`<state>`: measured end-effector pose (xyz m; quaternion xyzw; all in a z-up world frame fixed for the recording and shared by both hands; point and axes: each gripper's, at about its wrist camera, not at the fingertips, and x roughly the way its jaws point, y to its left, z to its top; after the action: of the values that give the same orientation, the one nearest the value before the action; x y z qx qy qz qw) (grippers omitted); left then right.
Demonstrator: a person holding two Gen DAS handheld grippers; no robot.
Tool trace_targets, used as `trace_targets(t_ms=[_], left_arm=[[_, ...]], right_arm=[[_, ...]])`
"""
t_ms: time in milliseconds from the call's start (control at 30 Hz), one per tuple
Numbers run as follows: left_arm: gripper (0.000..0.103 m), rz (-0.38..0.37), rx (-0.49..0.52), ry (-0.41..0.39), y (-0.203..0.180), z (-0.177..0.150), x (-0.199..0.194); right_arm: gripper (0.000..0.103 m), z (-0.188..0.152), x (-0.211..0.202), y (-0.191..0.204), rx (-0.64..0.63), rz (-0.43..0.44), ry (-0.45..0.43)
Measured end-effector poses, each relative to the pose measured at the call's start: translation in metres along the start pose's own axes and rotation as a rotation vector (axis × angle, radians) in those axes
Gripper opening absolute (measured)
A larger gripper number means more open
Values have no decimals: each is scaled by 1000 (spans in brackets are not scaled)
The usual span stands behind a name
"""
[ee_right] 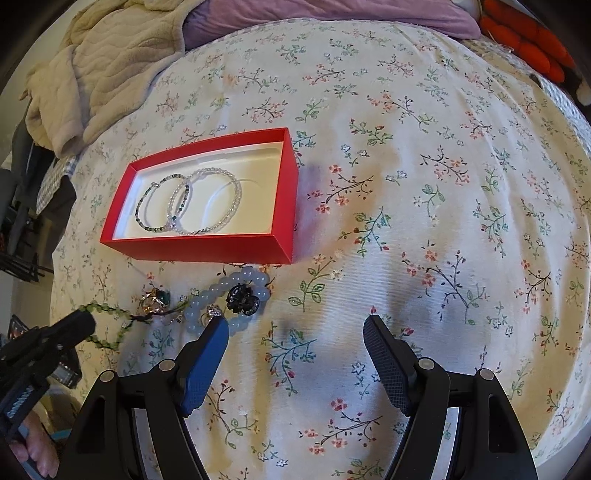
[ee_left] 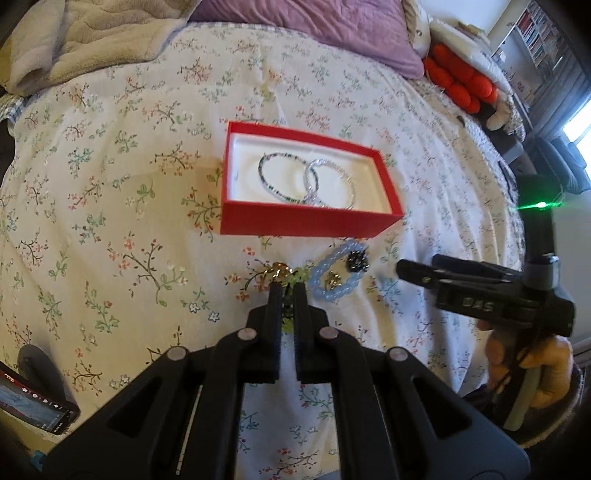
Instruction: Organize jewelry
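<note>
A red box [ee_left: 306,224] [ee_right: 207,249] with a white lining lies open on the floral bedspread and holds two bead bracelets [ee_left: 310,179] [ee_right: 188,201]. In front of it lie a pale blue bead bracelet [ee_left: 325,273] [ee_right: 236,284], a black flower piece [ee_left: 356,260] [ee_right: 242,297], gold rings [ee_left: 280,269] [ee_right: 153,301] and a green bead strand [ee_right: 110,325]. My left gripper [ee_left: 288,290] [ee_right: 79,323] is shut on the green bead strand [ee_left: 290,317], which shows between its fingers. My right gripper [ee_right: 295,325] [ee_left: 402,266] is open and empty over the bedspread, right of the loose jewelry.
A beige blanket [ee_right: 92,74] and a purple pillow [ee_left: 306,26] lie at the head of the bed. Red cushions [ee_left: 461,81] sit at the far right. A phone [ee_left: 33,402] lies at the bed's near left edge.
</note>
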<state>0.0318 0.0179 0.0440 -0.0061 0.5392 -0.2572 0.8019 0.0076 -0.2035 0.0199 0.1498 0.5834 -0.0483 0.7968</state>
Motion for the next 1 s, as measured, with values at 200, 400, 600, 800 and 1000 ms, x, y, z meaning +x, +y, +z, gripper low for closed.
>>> trace_targets(t_ms=[200, 400, 600, 800, 1000], left_arm=[[6, 17, 5, -15, 1, -2, -5], [6, 31, -8, -5, 8, -1, -2], [6, 41, -16, 7, 13, -1, 2], [6, 49, -21, 22, 17, -1, 8], [6, 52, -23, 25, 18, -1, 9]], right_arm=[[77, 3, 10, 8, 6, 18, 19], [70, 8, 21, 22, 12, 55, 35], [47, 10, 32, 36, -7, 69, 54], [33, 16, 43, 40, -3, 55, 63], [23, 19, 49, 44, -16, 33, 66]])
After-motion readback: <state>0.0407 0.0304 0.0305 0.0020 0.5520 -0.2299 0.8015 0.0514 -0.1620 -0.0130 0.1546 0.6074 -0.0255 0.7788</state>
